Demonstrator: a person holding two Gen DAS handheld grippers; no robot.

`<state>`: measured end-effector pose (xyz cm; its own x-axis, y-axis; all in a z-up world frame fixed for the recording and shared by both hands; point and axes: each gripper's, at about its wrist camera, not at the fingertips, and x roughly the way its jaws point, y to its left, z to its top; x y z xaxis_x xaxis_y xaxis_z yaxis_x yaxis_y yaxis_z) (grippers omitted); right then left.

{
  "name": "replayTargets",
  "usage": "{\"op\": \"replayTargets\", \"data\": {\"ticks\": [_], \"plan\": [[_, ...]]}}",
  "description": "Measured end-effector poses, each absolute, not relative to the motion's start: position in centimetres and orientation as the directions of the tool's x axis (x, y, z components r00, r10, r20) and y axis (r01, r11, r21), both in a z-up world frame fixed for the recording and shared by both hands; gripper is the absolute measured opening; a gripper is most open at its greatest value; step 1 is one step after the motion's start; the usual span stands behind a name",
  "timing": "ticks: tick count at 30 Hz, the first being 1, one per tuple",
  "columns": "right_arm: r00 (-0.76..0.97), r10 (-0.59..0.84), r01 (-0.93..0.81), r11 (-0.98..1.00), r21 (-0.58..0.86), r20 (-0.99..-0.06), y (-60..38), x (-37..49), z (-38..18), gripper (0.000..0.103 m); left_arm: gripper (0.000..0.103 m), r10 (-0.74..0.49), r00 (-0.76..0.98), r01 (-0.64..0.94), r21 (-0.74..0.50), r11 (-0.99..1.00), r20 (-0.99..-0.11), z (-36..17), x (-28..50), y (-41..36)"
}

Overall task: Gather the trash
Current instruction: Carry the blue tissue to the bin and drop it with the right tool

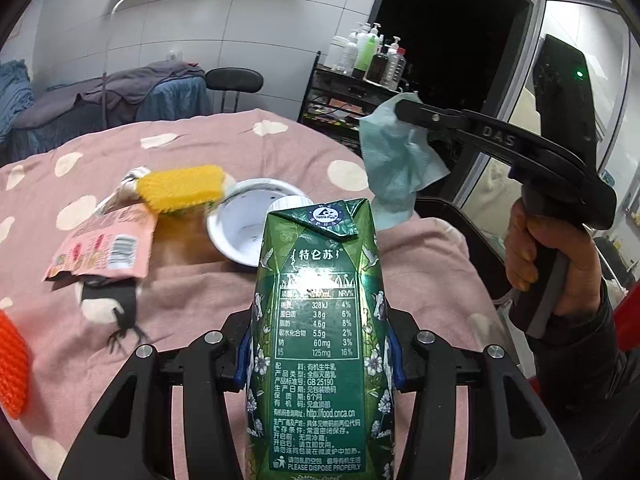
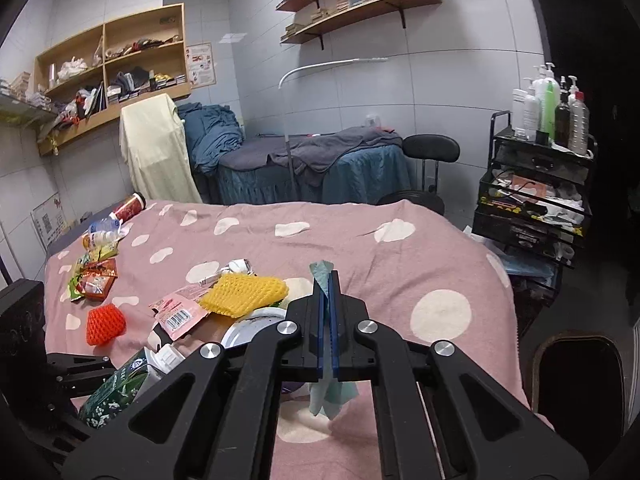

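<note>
Left wrist view: far to the left of your left gripper (image 1: 320, 364) an orange foam net (image 1: 12, 368) peeks in at the edge. Ahead and left lie a pink wrapper (image 1: 102, 250) and a yellow net (image 1: 180, 188), with a white cup (image 1: 240, 236) on its side straight ahead, its mouth partly hidden by the carton (image 1: 320, 340). Your left gripper is clamped on that green carton, pads pressed to both its sides, its top pointing away from you. To the right, raised off the pink blanket (image 1: 200, 144), your right hand (image 1: 532, 256) holds the right gripper (image 1: 400, 110), seen side-on only here; its tips pinch a blue tissue (image 1: 396, 168) that hangs free in the air.

Right wrist view: this one alone shows the far-left pile of wrappers (image 2: 94, 280) and a clear bottle (image 2: 102, 230) near the blanket's edge, well apart from everything else. Closer in sit the orange net (image 2: 106, 324), the pink wrapper (image 2: 180, 312) and the yellow net (image 2: 244, 290). Low on the left, the carton (image 2: 116, 392) appears in the left gripper. Your right gripper (image 2: 328, 312) is closed tight, blue pads squeezing the tissue (image 2: 330, 398), which sticks out past the tips and dangles below. A bottle cart (image 2: 536, 200) stands off to the right.
</note>
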<state>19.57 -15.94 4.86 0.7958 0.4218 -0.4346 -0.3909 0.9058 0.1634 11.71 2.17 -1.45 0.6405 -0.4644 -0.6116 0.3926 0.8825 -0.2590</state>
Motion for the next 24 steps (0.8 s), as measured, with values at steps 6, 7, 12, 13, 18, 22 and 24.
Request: {"op": "replayTargets", "data": {"ticks": [6,7,12,13,18,22,24], "plan": [[0.846,0.316,-0.279,0.949,0.150,-0.429,-21.7,17.7,5.2,0.003,0.049,-0.517,0.612,0.462,-0.261,0.848,-0.598,-0.8,12.7,-1.5],[0.851,0.303,-0.263,0.953,0.152,-0.430,-22.4,17.6,5.2,0.003,0.049,-0.524,0.609,0.473,-0.258,0.842,-0.595,-0.6,12.9,-2.2],[0.874,0.192,-0.134,0.978,0.159,-0.446,-27.7,16.6,4.5,0.003,0.049,-0.565,0.578,0.530,-0.256,0.809,-0.589,-0.1,14.0,-5.3],[0.876,0.168,-0.105,0.981,0.161,-0.453,-28.9,16.4,4.3,0.003,0.049,-0.571,0.570,0.541,-0.254,0.802,-0.590,-0.1,14.2,-5.9],[0.868,0.071,0.005,0.988,0.152,-0.492,-33.2,16.3,3.2,0.003,0.049,-0.595,0.543,0.577,-0.252,0.777,-0.592,0.0,14.8,-8.0],[0.852,0.008,0.073,0.988,0.133,-0.524,-35.6,16.4,1.9,0.003,0.049,-0.604,0.531,0.595,-0.246,0.765,-0.594,0.0,15.1,-9.1],[0.839,-0.023,0.106,0.987,0.121,-0.544,-36.8,16.7,0.9,0.003,0.049,-0.607,0.526,0.601,-0.245,0.761,-0.596,0.0,15.3,-9.7]]}}
